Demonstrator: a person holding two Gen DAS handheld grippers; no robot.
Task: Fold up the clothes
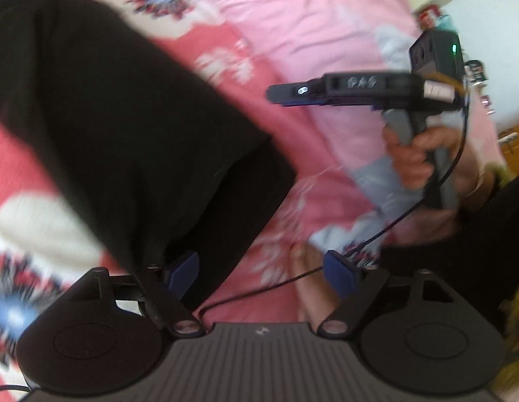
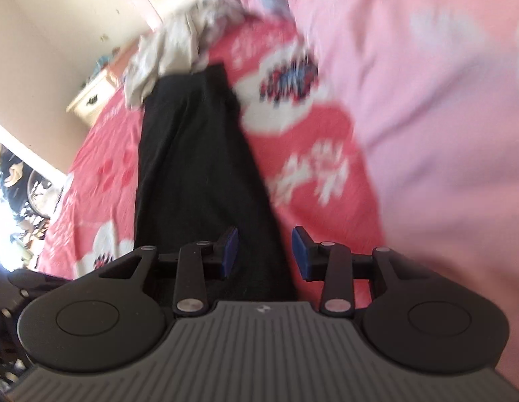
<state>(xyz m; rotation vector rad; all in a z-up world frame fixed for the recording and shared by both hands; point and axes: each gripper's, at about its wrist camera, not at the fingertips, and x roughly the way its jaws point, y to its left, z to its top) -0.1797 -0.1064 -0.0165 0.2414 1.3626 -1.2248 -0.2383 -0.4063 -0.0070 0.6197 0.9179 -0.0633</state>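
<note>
A long black garment (image 1: 118, 127) lies flat on the red floral bedsheet (image 1: 225, 43); it also shows in the right wrist view (image 2: 199, 167), running away from me. My left gripper (image 1: 262, 273) is open, its left blue pad at the garment's near edge. My right gripper (image 2: 264, 251) is open just above the garment's near end, holding nothing. The right gripper also shows in the left wrist view (image 1: 276, 95), held by a hand to the right of the garment. Both views are motion-blurred.
A pink quilt (image 2: 427, 100) is bunched to the right of the garment. A crumpled light grey garment (image 2: 165, 53) lies beyond its far end. A wooden bedside cabinet (image 2: 91, 100) stands at the wall. A pale blue cloth (image 1: 376, 181) lies under the right hand.
</note>
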